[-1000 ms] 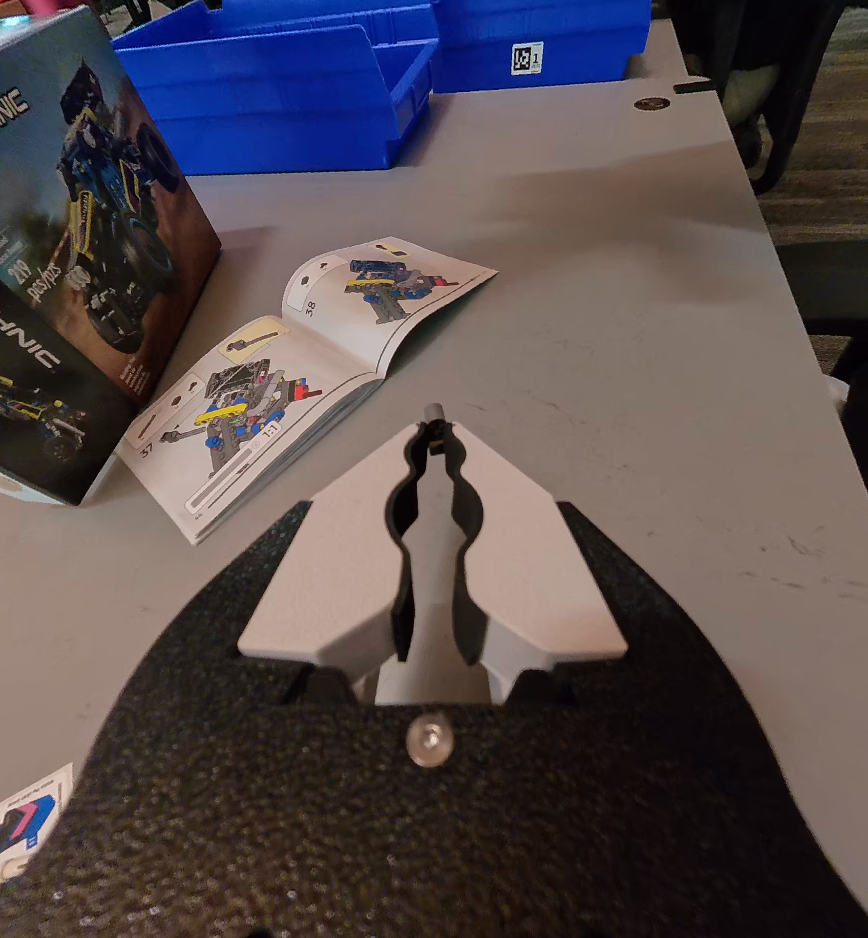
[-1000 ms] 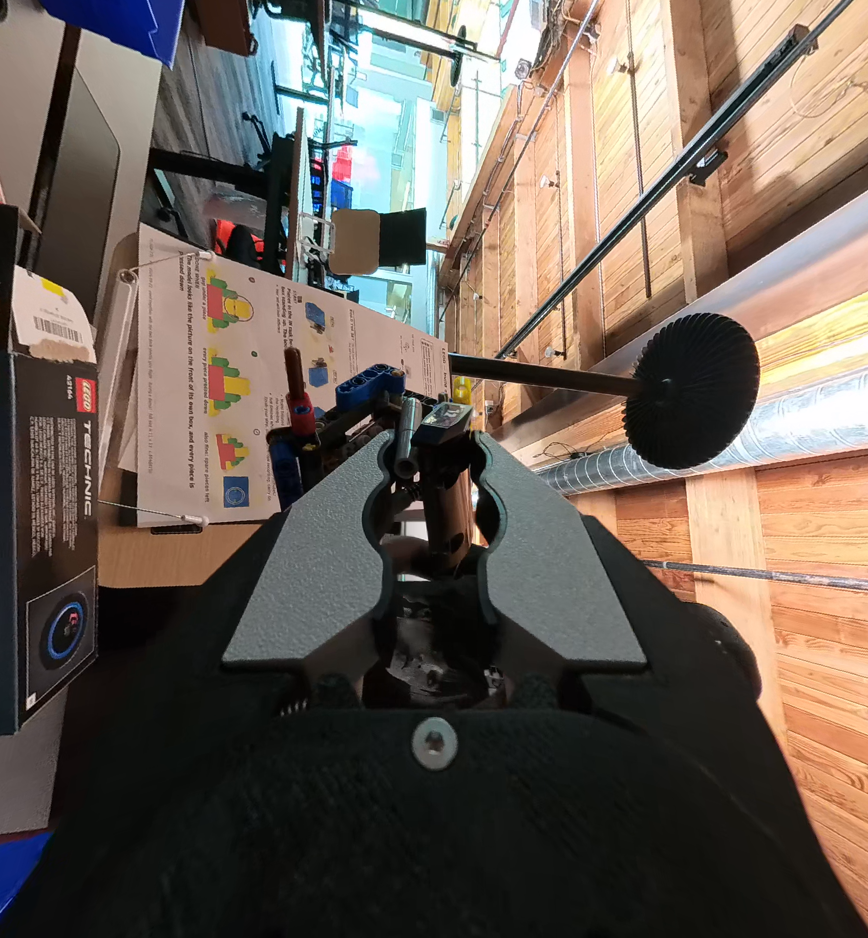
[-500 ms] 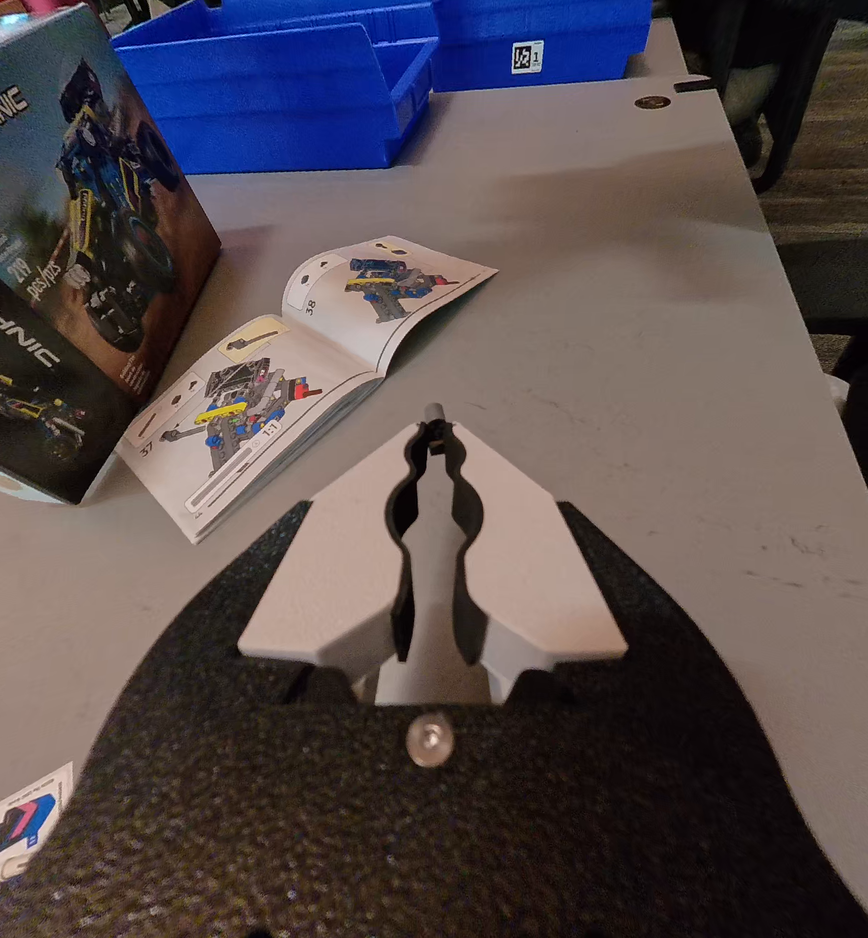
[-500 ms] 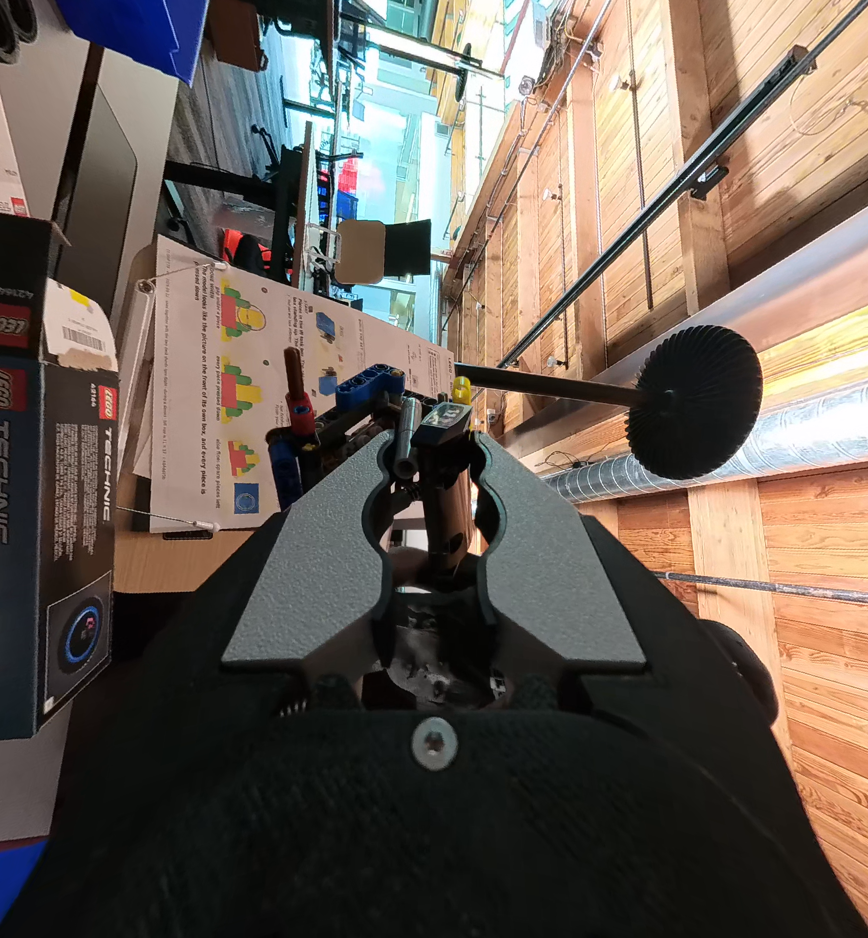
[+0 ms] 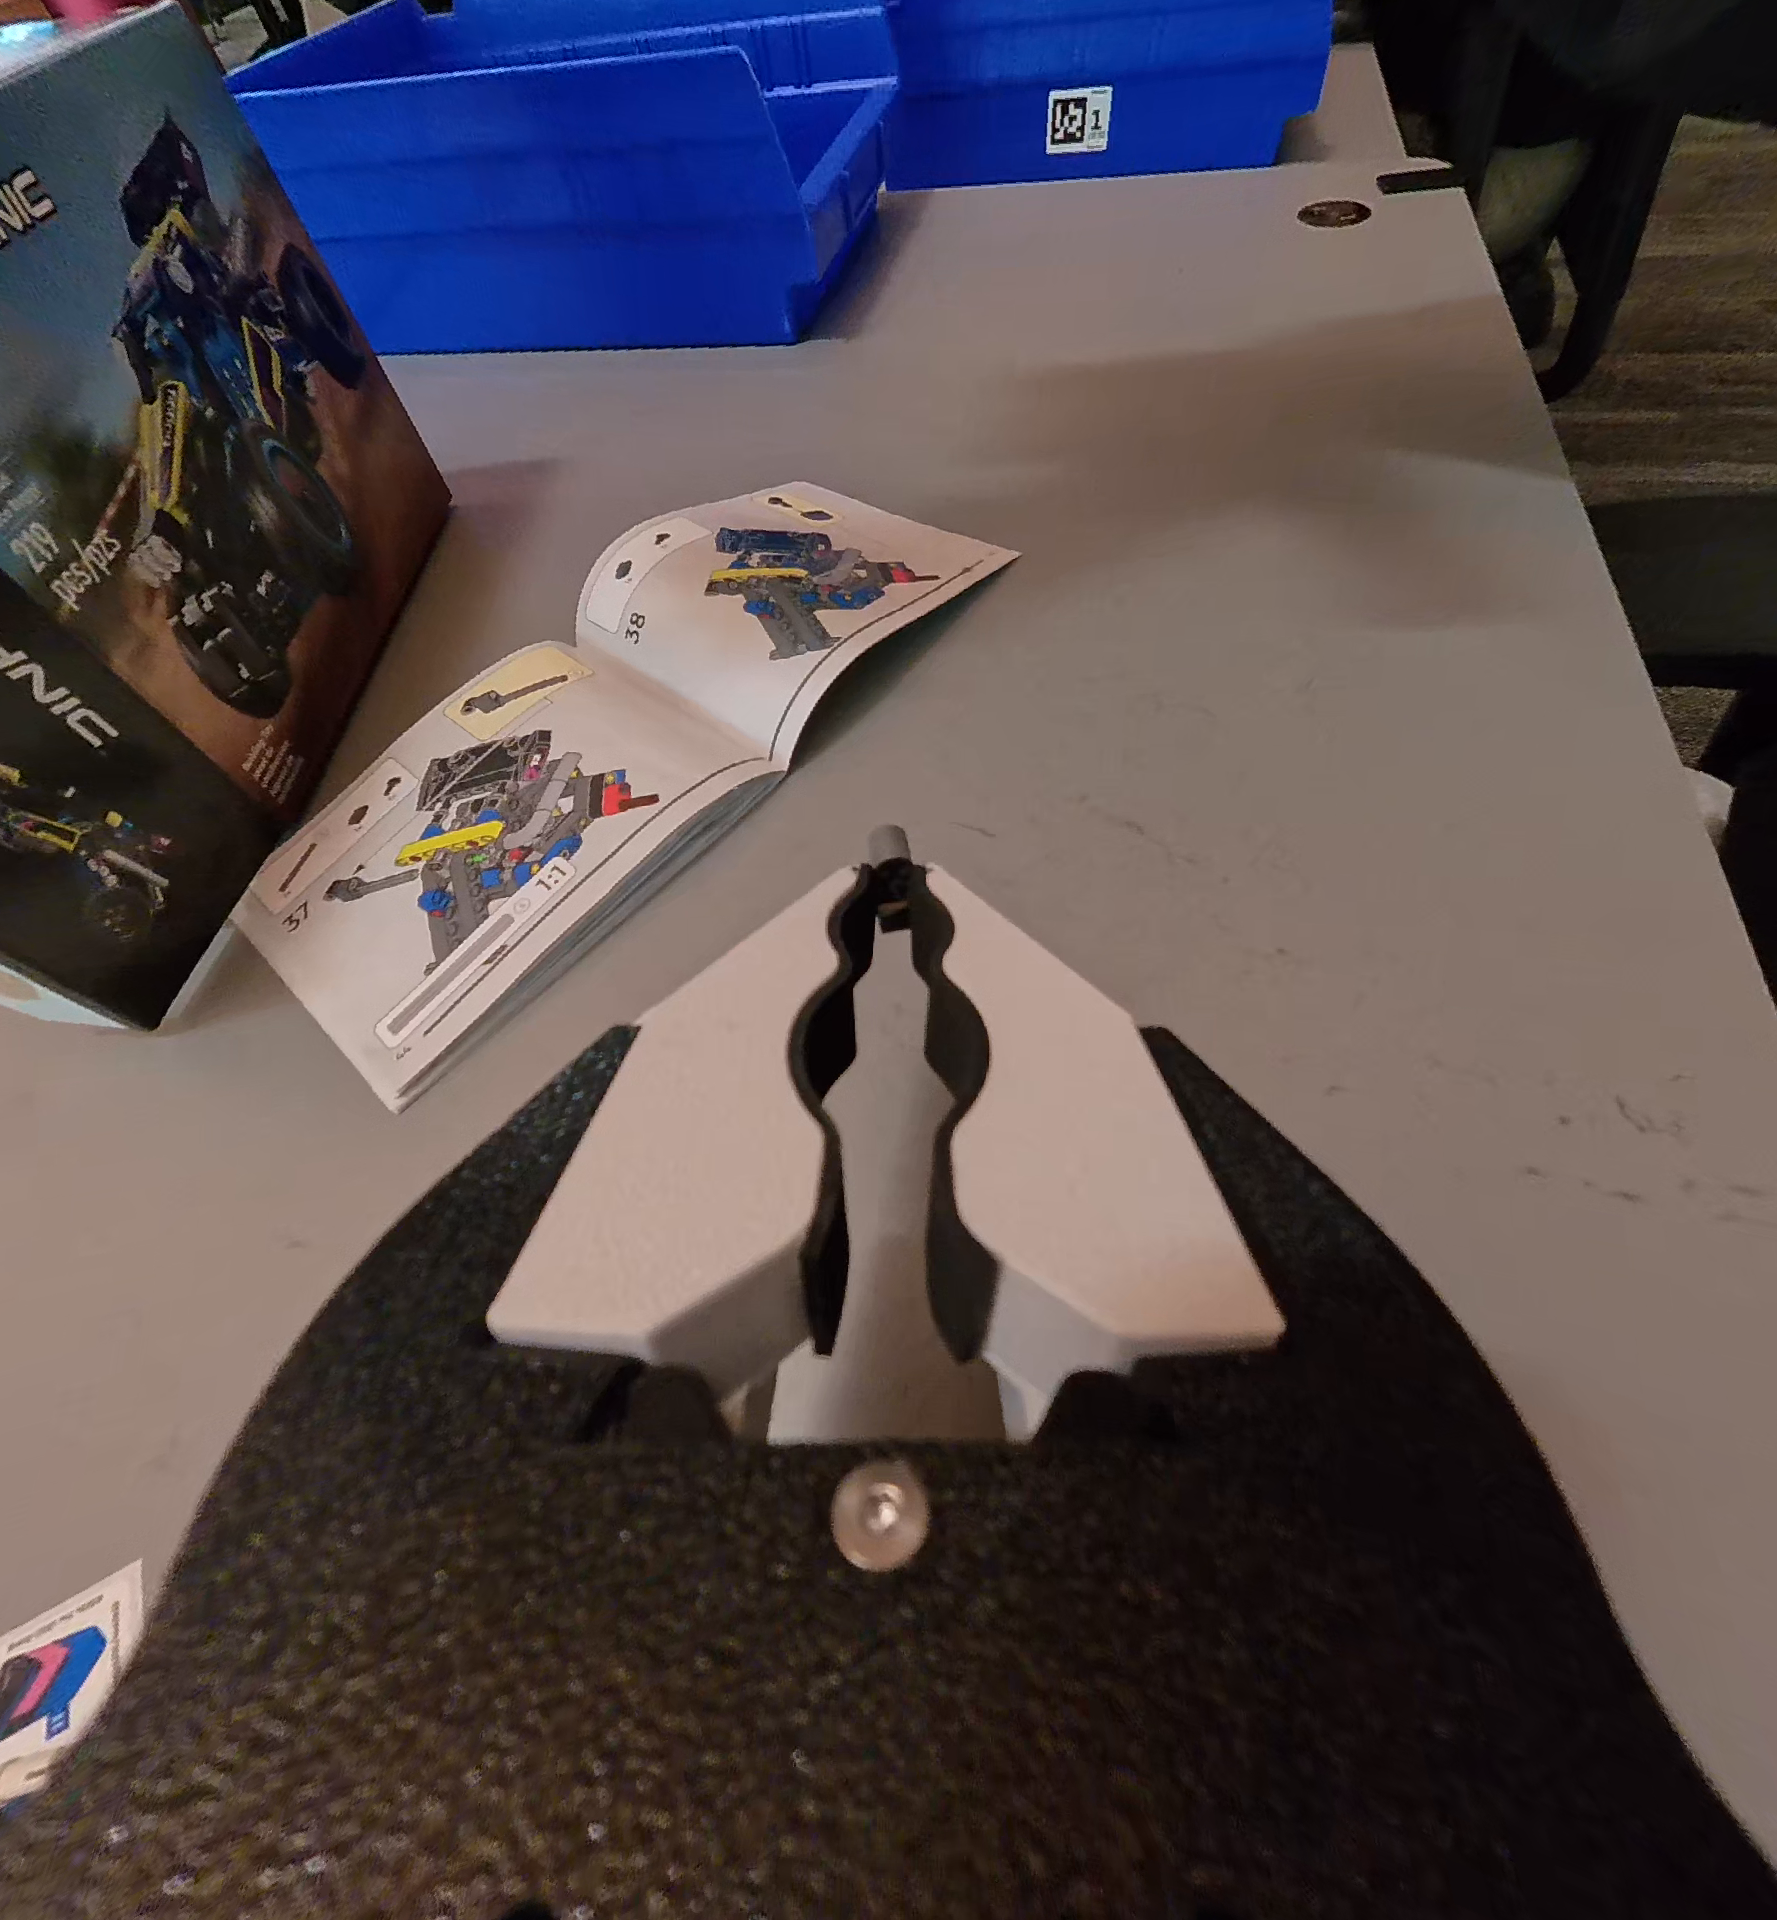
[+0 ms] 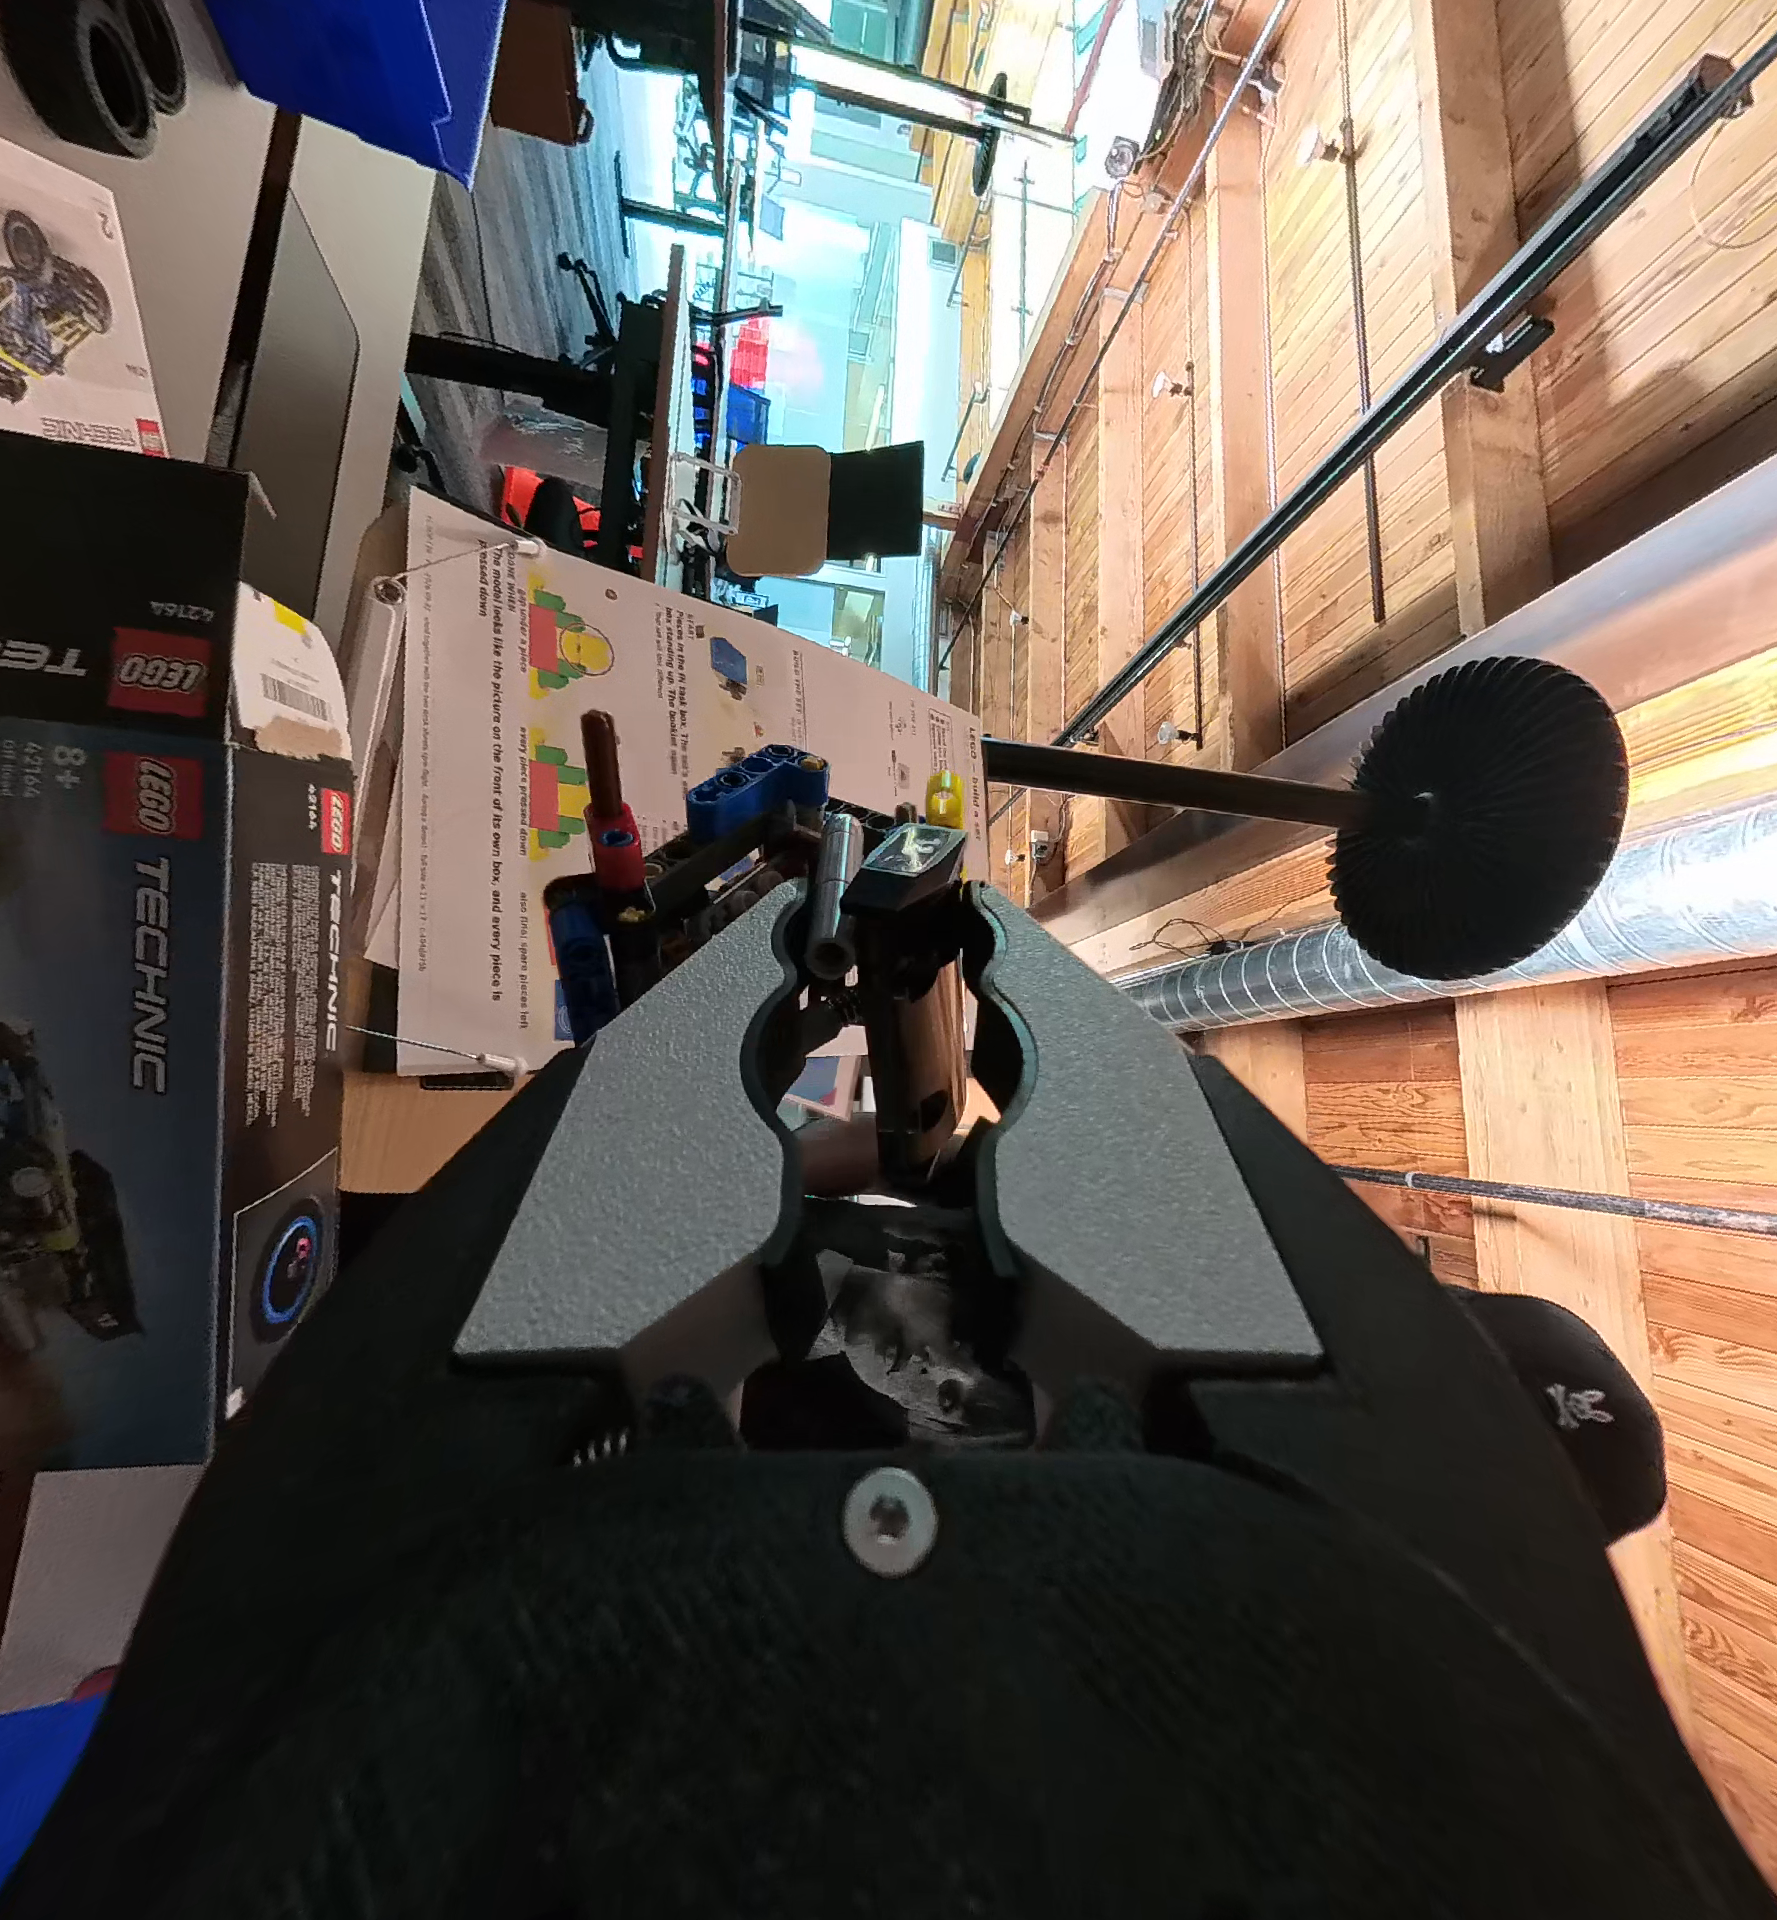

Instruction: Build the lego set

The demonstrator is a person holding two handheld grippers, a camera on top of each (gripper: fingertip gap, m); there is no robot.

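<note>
Jaws, left [image 5: 889,883]: pinching a small grey pin [image 5: 886,844], light, stiff, slippery.
Jaws, right [image 6: 889,914]: clamping a brick-built model [image 6: 749,862], knobbly, fragile; grip its black frame.

A grey tabletop [image 5: 1227,540] meets dark carpet [image 5: 1736,343], while wooden plank walls [image 6: 1486,312], a silver duct [image 6: 1486,935] and bright windows [image 6: 842,343] fill the room.

An instruction booklet [image 5: 593,790] is lying open on the grey table [image 5: 1227,665] in front of me, just beside a tall toy box [image 5: 125,540] that is standing upright. Two blue bins [image 5: 593,218] are sitting at the far edge. A sticker sheet [image 5: 11,1704] is peeking in near me.
</note>
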